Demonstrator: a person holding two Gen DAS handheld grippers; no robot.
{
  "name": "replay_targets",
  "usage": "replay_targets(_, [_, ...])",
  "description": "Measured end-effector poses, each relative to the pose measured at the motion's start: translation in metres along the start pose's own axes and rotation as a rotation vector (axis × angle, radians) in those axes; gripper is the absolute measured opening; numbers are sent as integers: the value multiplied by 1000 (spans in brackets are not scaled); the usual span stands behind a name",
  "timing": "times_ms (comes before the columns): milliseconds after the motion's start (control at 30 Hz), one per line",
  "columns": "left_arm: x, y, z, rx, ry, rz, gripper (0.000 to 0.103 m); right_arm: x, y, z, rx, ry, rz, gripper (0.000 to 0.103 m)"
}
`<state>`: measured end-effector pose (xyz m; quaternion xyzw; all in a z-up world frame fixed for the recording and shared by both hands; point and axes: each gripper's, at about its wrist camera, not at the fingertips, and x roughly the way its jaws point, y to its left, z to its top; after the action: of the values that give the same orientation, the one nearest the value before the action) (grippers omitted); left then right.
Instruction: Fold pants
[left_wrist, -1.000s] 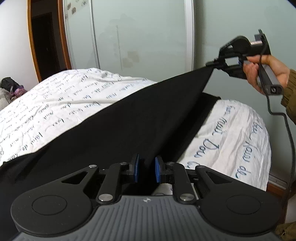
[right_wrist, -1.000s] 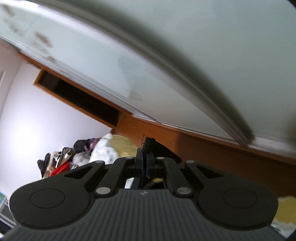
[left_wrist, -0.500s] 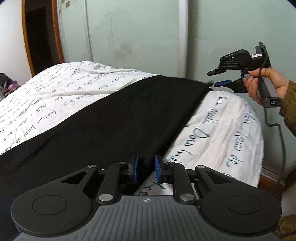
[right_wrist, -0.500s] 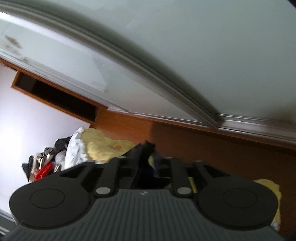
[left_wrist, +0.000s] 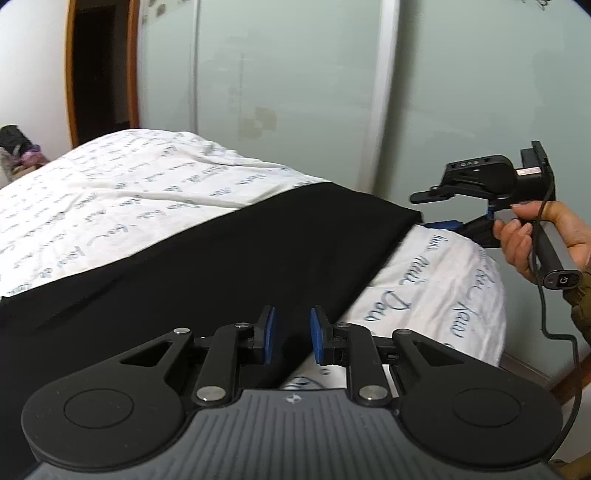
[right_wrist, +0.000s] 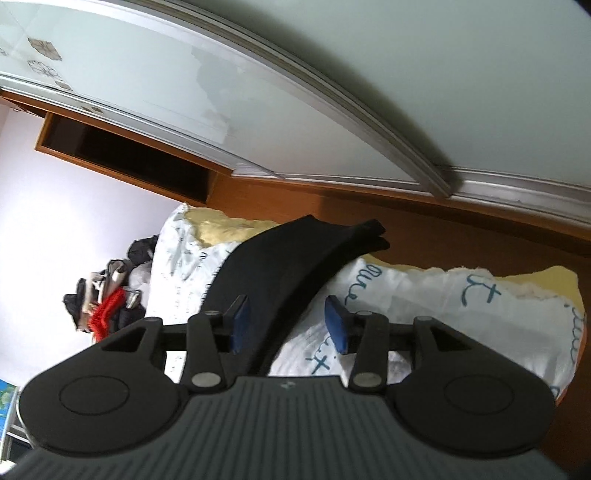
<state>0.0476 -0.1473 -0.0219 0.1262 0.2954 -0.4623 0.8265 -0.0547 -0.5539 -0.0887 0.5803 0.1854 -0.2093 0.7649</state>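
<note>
Both tongs hang over the black pants (left_wrist: 229, 258), which lie flat in a long strip across the bed (left_wrist: 110, 192). On the left tongs (left_wrist: 289, 334) the blue pads (left_wrist: 269, 334) sit a little apart, and the near edge of the pants runs through the gap. It is hard to tell if the pads press the cloth. The right tongs (right_wrist: 286, 325) have just been opening. Their jaws are spread, and the pants run between them, closer to the left pad (right_wrist: 239, 325), with no pad pinching.

Only the left camera shows the whole strip of pants reaching to the far corner of the bed. It also shows the right tongs (left_wrist: 439, 210) from outside, just past that corner, held by a hand (left_wrist: 543, 236) with a black cable (left_wrist: 554, 325) hanging down.

Only the right camera shows the folded end (right_wrist: 369, 232) of the pants sticking out past the bed's edge. It also shows the yellow under layer (right_wrist: 229, 229) of the bed, the brown floor (right_wrist: 461, 236), and a pile of clothes (right_wrist: 107, 299) by the wall.

Behind the bed stands a pale sliding door (left_wrist: 295, 92).
</note>
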Motion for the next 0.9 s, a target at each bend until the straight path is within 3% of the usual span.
replay_targets(133, [0,8,2,-39,-2,25,21,9,0,8,-1,-24,-5,42])
replay_targets(167, [0,10,1,-48,0,29,28,12,-3,10,-7,-35,-8,42])
replay_targets(233, [-2,13,1,-57,-5,55,51,17,-2,14,-5,-56,-28,43])
replay_targets(267, [-4,15,-1,-59,-15,80,74,21,-4,16,-11,-64,-32,42])
replay_targets(300, [-8,16,-2,-60,-32,116,84,24,-3,16,-24,-74,-39,42])
replay_targets(400, [-17,23,-3,-48,-45,154,84,27,-2,16,-44,-94,-52,22])
replay_targets(533, [-31,38,-11,-34,-48,224,84,23,-5,14,-47,-98,-93,23])
replay_targets(567, [-34,43,-14,-25,-44,262,84,19,-6,13,-28,-116,-115,29])
replay_targets(600, [-38,51,-17,-21,-40,315,84,11,-4,10,-18,-155,-144,46])
replay_targets(633, [-40,58,-21,-22,-33,366,84,0,2,5,-32,-224,-169,56])
replay_targets(667, [-43,66,-24,-27,-24,416,84,-10,10,-1,-72,-283,-171,58])
replay_targets(733, [-50,86,-31,-56,-3,499,84,-20,42,-18,-249,-338,-114,71])
replay_targets(800, [-59,106,-38,-108,11,561,84,-14,83,-44,-473,-288,-37,95])
replay_targets(900, [-76,134,-51,-183,14,642,84,15,143,-99,-813,-89,107,98])
